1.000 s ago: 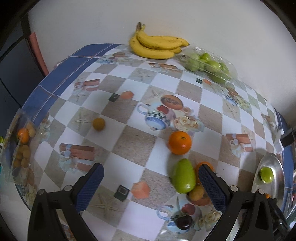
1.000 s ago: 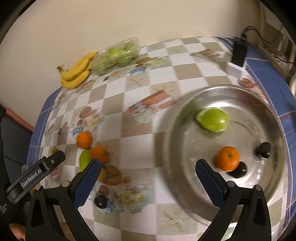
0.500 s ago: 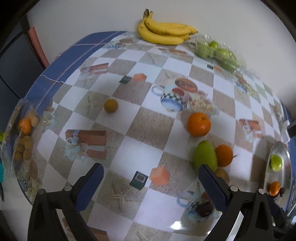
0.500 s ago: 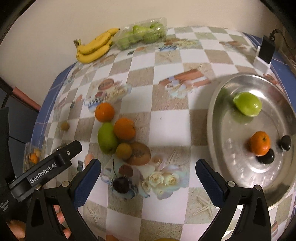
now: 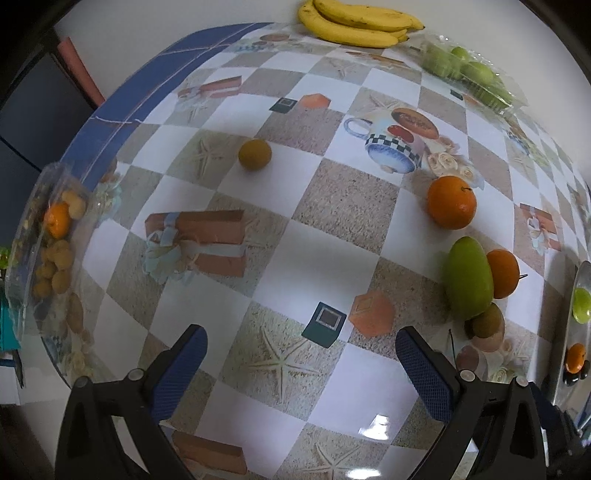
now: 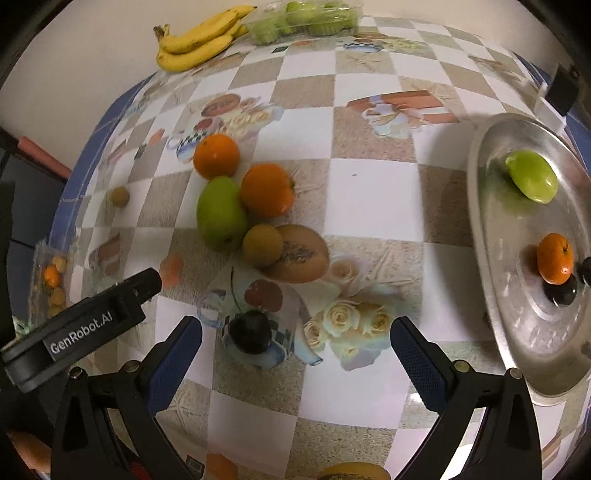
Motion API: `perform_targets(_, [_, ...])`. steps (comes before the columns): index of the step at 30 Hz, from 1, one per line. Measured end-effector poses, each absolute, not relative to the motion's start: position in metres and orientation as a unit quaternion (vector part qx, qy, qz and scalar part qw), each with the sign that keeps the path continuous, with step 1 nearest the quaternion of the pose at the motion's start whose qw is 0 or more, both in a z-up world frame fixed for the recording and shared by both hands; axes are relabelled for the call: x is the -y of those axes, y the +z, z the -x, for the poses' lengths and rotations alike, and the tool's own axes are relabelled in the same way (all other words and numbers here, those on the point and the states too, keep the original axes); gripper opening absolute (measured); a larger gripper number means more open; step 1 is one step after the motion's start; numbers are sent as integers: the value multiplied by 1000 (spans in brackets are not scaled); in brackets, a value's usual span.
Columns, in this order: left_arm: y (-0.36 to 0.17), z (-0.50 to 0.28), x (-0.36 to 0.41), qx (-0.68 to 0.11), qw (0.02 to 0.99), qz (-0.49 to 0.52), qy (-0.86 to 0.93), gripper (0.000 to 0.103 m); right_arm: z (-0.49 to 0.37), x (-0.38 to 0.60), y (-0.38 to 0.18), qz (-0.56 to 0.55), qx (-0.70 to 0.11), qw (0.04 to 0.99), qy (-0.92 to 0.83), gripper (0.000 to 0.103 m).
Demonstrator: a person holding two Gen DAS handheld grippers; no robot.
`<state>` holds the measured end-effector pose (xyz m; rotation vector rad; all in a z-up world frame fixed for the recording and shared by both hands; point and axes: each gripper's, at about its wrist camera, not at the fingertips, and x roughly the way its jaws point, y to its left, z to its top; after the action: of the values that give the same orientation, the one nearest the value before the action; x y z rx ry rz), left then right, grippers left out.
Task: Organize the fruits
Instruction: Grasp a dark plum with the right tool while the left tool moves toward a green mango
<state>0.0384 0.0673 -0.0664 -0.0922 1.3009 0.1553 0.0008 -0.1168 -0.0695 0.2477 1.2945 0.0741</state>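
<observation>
Loose fruit lies on the checkered tablecloth: a green mango (image 6: 220, 212) (image 5: 467, 278), two oranges (image 6: 216, 156) (image 6: 267, 189), a small brown fruit (image 6: 262, 244) and a dark plum (image 6: 250, 331). A silver tray (image 6: 491, 258) at the right holds a green fruit (image 6: 532, 181), a small orange (image 6: 554, 257) and dark plums (image 6: 563, 291). My right gripper (image 6: 295, 350) is open and empty, just short of the plum. My left gripper (image 5: 301, 358) is open and empty over bare cloth, left of the mango. A small brown fruit (image 5: 255, 154) lies alone further back.
Bananas (image 5: 358, 22) and a clear box of green fruit (image 5: 469, 72) stand by the back wall. A plastic pack of small fruit (image 5: 55, 243) sits at the table's left edge. A black charger (image 6: 561, 86) is behind the tray. The left gripper's body (image 6: 81, 328) shows in the right wrist view.
Both grippers have swung left, away from the tray. The right gripper now faces the loose fruit pile and has come lower and closer to the plum. Both stay open.
</observation>
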Motion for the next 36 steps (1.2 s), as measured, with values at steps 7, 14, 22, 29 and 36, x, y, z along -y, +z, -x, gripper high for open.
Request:
perform_targets(7, [-66, -40, -70, -604, 792, 52, 78, 103, 1, 98, -71, -84, -604, 790, 59, 77])
perform_targets(14, [-66, -42, -74, -603, 791, 62, 84, 103, 2, 95, -72, -76, -604, 791, 64, 45])
perform_targets(22, [-62, -42, -72, -598, 795, 64, 81, 103, 0, 85, -74, -68, -606, 789, 76, 29])
perform_targets(29, [-60, -43, -72, -595, 796, 73, 78, 103, -1, 84, -72, -73, -604, 790, 77, 27])
perform_targets(36, [-56, -45, -70, -590, 799, 98, 59, 102, 1, 102, -55, -108, -584, 801, 75, 27])
